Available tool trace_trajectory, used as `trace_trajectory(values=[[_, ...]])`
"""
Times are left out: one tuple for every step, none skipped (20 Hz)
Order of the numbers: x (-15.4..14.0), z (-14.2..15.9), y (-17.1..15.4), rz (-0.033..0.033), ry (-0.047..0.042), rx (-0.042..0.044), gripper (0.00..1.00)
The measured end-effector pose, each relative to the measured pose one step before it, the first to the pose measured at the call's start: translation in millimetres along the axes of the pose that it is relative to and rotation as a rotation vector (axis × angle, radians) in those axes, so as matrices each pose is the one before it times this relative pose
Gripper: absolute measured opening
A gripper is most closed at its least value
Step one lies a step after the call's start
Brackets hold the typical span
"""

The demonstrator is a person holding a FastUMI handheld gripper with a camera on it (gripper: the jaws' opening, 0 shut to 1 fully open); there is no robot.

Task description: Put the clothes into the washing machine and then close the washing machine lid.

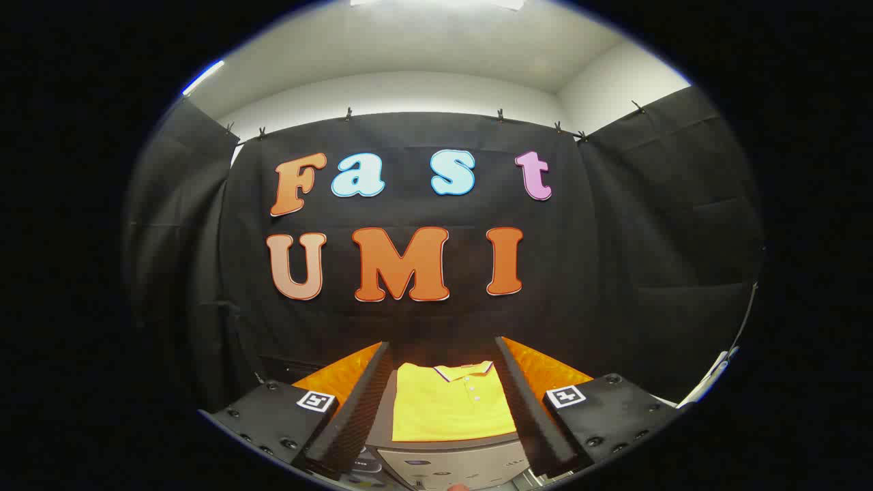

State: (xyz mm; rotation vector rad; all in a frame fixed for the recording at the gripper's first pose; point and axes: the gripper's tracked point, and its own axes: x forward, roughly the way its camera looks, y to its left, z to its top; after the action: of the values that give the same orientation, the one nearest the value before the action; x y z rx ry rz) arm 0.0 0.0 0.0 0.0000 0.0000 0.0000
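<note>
A folded yellow polo shirt (452,409) with a buttoned collar lies flat on a dark surface, just ahead of my fingers and framed by the gap between them. My gripper (443,368) is open, its two fingers spread wide to either side of the shirt and touching nothing. Below the shirt, nearer to me, shows the light grey top panel of the washing machine (450,467); its lid and drum are hidden.
Black cloth walls (648,259) close the booth behind the shirt and on both sides. A pale edge (713,378) runs along the right wall low down. The white ceiling is above.
</note>
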Motion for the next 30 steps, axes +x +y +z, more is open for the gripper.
trace_trajectory(values=[[0.82, 1.61, 0.79, -0.00014, -0.00098, -0.00428, 0.97], [-0.19, -0.03, 0.42, 0.00222, -0.00023, -0.00421, 0.97], [0.29, -0.35, -0.27, -0.00071, 0.00069, -0.00399, 0.97], [-0.16, -0.61, -0.16, -0.00061, 0.00113, -0.00222, 0.97], [1.05, 0.69, -0.25, -0.00138, 0.0013, 0.00056, 0.97], [-0.46, -1.08, 0.43, -0.00101, 0.00264, 0.00233, 0.97], [0.53, -2.23, 0.32, 0.0, 0.00183, 0.00277, 0.97], [0.26, -0.45, -1.18, -0.0023, -0.00005, 0.00134, 0.97], [0.9, 1.16, 0.17, 0.00175, 0.00096, -0.00018, 0.97], [0.67, 0.24, 0.4, -0.00218, -0.00222, -0.00147, 0.97], [0.25, 1.57, 0.24, 0.00072, -0.00027, -0.00136, 0.97], [0.16, -0.45, 1.33, 0.00182, 0.00223, -0.00095, 0.97], [0.26, -0.67, 0.55, -0.00115, 0.00117, -0.00086, 0.97], [0.95, 1.1, 0.39, 0.00189, -0.00184, -0.00038, 0.97], [0.32, 0.67, 0.51, -0.00046, -0.00139, -0.00117, 0.97], [0.54, -0.41, -0.07, -0.0011, -0.00034, -0.00114, 0.97], [0.93, 1.07, 1.23, 0.00329, -0.00083, -0.00085, 0.97], [1.03, 0.73, -0.08, -0.0019, 0.00005, -0.00101, 0.97], [0.28, 0.12, 0.98, 0.00037, -0.00032, -0.00139, 0.97], [1.56, 0.0, -0.35, -0.00282, 0.00054, -0.00132, 0.97], [-0.04, 1.28, 0.24, 0.00033, 0.00011, -0.00072, 0.97], [0.75, 0.64, 1.8, 0.0002, -0.00115, -0.00194, 0.97], [0.7, 1.58, -0.68, -0.0027, -0.00085, -0.00298, 0.97], [0.88, 0.31, 0.59, 0.00065, -0.0002, -0.00422, 0.96], [-0.05, 1.26, 1.09, -0.00218, -0.001, -0.00405, 0.96], [0.32, -0.15, 1.09, 0.00037, 0.00013, -0.00479, 0.96], [0.85, 0.94, 1.94, -0.00297, -0.00004, -0.00489, 0.96], [0.73, -0.65, 1.05, -0.00132, 0.00091, -0.00329, 0.96], [0.41, 1.1, 2.52, 0.00078, -0.00096, 0.00007, 0.96], [1.41, -0.27, 0.8, -0.00354, 0.00014, -0.00081, 0.96]])
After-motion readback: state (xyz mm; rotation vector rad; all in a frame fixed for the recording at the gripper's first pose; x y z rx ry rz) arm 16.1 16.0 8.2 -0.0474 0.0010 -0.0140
